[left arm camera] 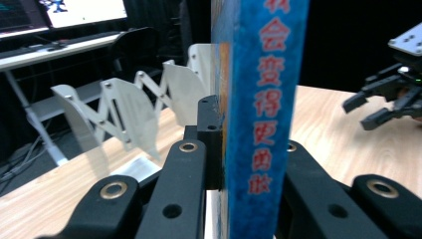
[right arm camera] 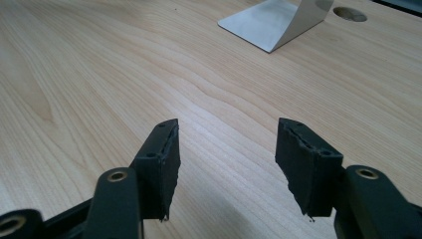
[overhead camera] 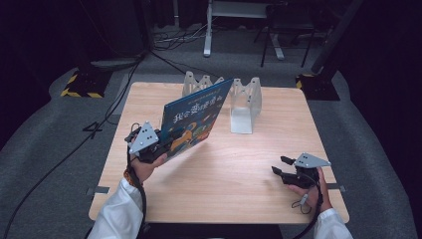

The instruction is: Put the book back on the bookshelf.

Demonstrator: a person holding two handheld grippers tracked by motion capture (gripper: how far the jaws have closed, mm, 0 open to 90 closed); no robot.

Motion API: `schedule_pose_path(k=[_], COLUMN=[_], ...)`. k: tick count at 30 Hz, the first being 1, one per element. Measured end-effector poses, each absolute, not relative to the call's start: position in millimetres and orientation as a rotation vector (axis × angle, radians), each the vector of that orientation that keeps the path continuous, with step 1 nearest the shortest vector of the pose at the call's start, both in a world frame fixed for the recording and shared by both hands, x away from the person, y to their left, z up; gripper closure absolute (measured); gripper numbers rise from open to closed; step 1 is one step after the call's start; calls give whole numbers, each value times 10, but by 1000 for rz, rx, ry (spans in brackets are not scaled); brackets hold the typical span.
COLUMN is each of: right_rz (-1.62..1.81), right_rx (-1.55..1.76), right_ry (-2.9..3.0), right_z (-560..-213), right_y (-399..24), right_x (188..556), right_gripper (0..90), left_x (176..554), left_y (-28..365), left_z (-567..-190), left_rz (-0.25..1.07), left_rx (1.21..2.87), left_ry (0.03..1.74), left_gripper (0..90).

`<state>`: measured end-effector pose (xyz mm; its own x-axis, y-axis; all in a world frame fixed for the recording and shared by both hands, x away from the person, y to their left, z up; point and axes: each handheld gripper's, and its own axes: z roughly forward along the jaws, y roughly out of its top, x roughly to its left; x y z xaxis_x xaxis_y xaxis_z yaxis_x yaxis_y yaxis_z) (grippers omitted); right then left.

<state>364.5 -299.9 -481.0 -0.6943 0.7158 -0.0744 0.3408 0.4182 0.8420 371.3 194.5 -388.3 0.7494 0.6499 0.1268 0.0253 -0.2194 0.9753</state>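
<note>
The left gripper (overhead camera: 160, 148) clamped a blue book (overhead camera: 195, 119) with red Chinese characters, tilted above the wooden table (overhead camera: 234, 169) before the white rack (overhead camera: 244, 102). The right gripper (overhead camera: 282, 168) stood open, empty; dark room.

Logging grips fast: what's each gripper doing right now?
Left gripper: closed on the blue book.
Right gripper: open, holding nothing.
</note>
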Motion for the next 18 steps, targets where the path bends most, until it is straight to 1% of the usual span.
schedule_pose_path(k=[18], right_rz=[1175], right_rx=[895], right_ry=[2272], right_z=[-4837], right_y=[-2980], right_x=[3653], right_gripper=[438], left_x=[3882], left_y=[2197], left_z=[-3750], left_rz=[692], left_rx=[1633], left_ry=[634], left_gripper=[831])
